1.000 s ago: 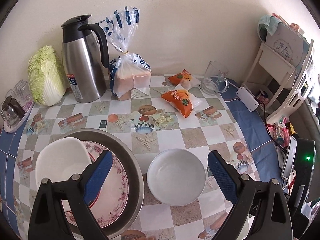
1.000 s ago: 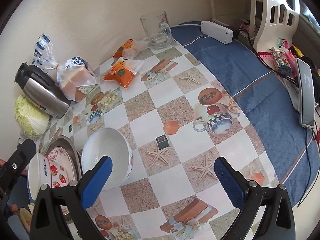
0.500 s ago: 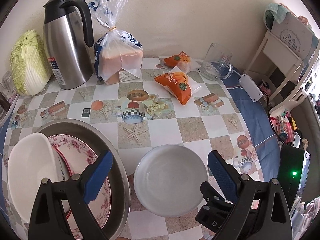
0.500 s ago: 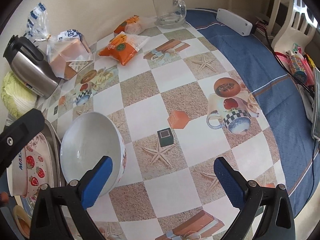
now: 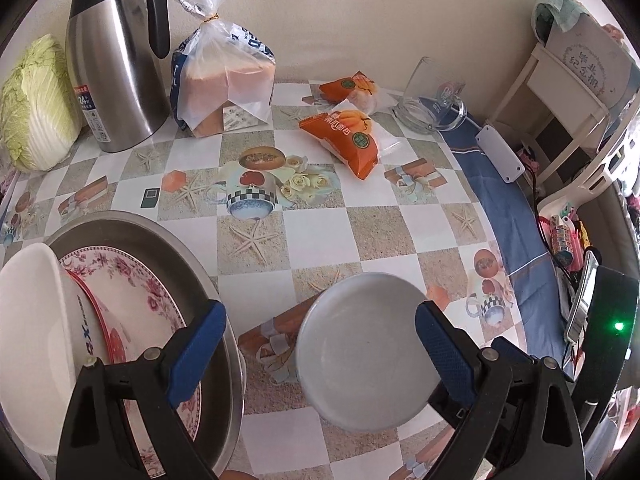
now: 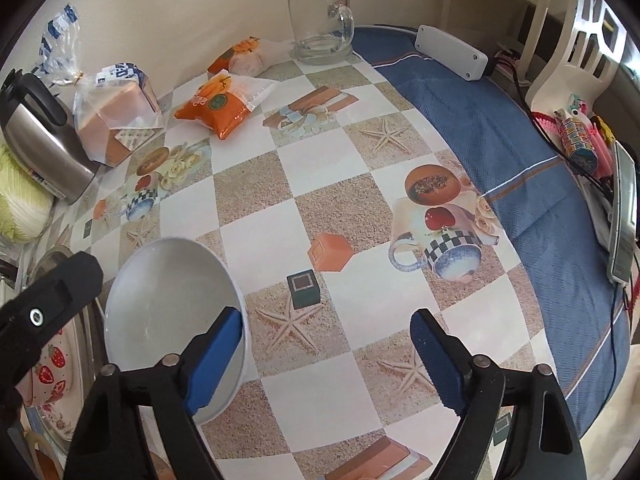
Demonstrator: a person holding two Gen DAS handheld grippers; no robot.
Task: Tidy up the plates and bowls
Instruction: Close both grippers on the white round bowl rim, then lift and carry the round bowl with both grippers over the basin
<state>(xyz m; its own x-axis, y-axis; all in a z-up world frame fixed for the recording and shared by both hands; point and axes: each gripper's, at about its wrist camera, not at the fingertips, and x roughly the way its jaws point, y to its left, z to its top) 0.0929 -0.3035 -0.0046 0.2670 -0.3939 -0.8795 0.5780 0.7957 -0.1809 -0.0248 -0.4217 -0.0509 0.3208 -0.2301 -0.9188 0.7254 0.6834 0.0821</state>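
Both tongs are pointed down at the table right now. Left tongs (image 5: 320,344) are spread wide with nothing pinched; the grey bowl (image 5: 366,350) just sits in the gap, pads clear of it. Right tongs (image 6: 326,354) are closing, with one pad over the bowl's near rim and the other over bare tablecloth, so nothing's actually gripped yet as far as I can see.

That bowl sits on the table (image 6: 256,236) just beside the big metal pan (image 5: 168,256), which already has the flowery plate (image 5: 132,280) and a white bowl (image 5: 36,340) in it.

My plan, for what it's worth: get one pad inside the rim and one outside, squeeze square on the wall so it doesn't twist, lift straight up, then nest it in the pan without clanking the plate.

Table's got a checkered starfish cloth with a blue edge. Kettle (image 5: 116,52), cabbage (image 5: 34,104), bagged bread (image 5: 224,80), orange snack packs (image 5: 344,140) and a glass mug (image 6: 320,28) sit back by the wall, well out of the way.
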